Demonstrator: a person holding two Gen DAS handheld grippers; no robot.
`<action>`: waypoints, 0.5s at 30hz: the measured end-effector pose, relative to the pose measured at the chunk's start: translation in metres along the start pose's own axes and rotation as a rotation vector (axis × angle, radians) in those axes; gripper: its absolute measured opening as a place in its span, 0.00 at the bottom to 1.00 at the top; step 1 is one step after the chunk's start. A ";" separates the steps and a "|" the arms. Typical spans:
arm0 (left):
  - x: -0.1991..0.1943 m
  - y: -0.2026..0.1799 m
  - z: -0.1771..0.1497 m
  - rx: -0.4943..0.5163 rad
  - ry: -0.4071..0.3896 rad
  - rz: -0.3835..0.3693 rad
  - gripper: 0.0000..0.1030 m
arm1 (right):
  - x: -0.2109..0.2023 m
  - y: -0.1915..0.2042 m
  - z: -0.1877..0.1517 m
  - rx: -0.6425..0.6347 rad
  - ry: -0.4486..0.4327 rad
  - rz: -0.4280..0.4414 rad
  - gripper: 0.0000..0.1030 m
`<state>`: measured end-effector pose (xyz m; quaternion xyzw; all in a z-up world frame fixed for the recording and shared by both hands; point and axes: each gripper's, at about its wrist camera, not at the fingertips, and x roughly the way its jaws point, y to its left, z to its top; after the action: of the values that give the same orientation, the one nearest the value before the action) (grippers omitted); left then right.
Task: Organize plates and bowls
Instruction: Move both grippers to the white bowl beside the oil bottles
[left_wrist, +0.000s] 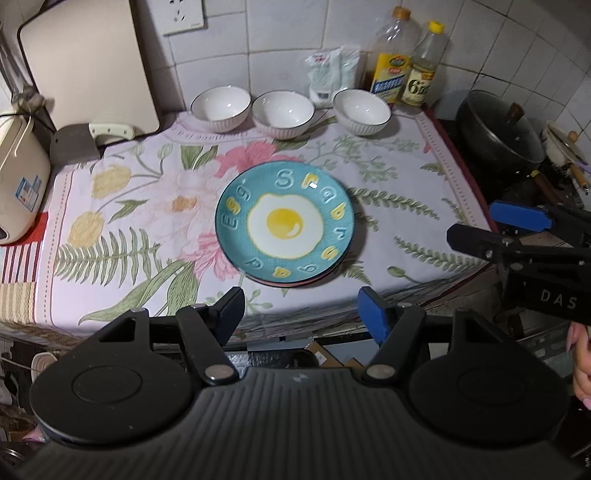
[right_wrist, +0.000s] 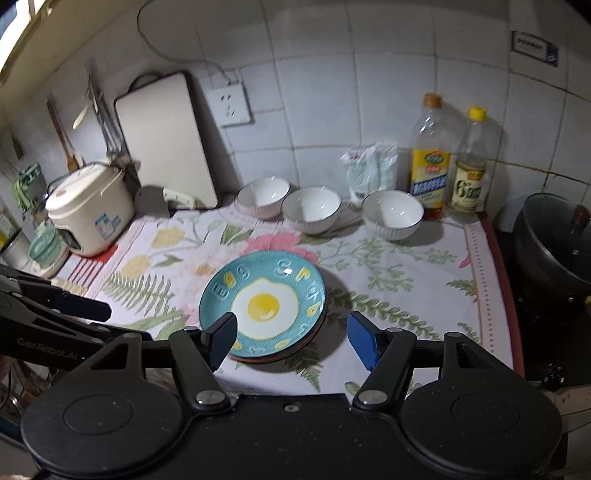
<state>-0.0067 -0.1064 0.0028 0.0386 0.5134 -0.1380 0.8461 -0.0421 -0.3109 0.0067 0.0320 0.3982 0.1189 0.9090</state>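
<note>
The worktop (left_wrist: 110, 236) is covered by a flowered cloth (left_wrist: 388, 177); at its middle a stack of plates (left_wrist: 284, 221) is seen, topped by a teal plate printed with a fried egg, with at least one reddish rim showing beneath it; the exact count cannot be told. At twelve o'clock from the stack, three white bowls (left_wrist: 283, 112) are lined up side by side against the tiled wall, each separate and upright; none is nested yet, so the bowls are judged to be the part still undone. Behind the bowls, two bottles (left_wrist: 406, 70) and a white packet (left_wrist: 330, 72) are stood close; at three o'clock a dark pot (left_wrist: 495, 129) is set on the stove; at nine o'clock a rice cooker (right_wrist: 90, 210) is placed.

The left gripper (left_wrist: 301, 312) is held above the near edge, at six o'clock from the stack, its jaws apart and nothing between them; the right gripper (right_wrist: 291, 338) is likewise parted and empty, with the plate stack seen just beyond its fingers and not touched.

Risks are judged as follows: the glazed bowl rims may slip from narrow pads if pinched off-centre, and a bowl could be tipped or dropped; the rightmost bowl lies near the bottles, so a wide reach may knock one over; the cloth may be dragged if a bowl is slid rather than lifted, shifting the stack; the two grippers may be clashed if both are sent toward one bowl.
</note>
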 end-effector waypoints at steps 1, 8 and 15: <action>-0.004 -0.004 0.002 0.007 -0.006 0.008 0.66 | -0.004 -0.003 0.001 0.006 -0.009 -0.008 0.69; -0.024 -0.035 0.027 0.091 -0.083 0.056 0.79 | -0.024 -0.039 0.019 0.169 -0.058 0.013 0.70; -0.015 -0.061 0.064 0.018 -0.168 0.024 0.85 | -0.021 -0.075 0.046 0.145 -0.081 0.012 0.71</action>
<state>0.0252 -0.1750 0.0506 0.0406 0.4388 -0.1353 0.8874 -0.0074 -0.3873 0.0415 0.1049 0.3686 0.0940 0.9189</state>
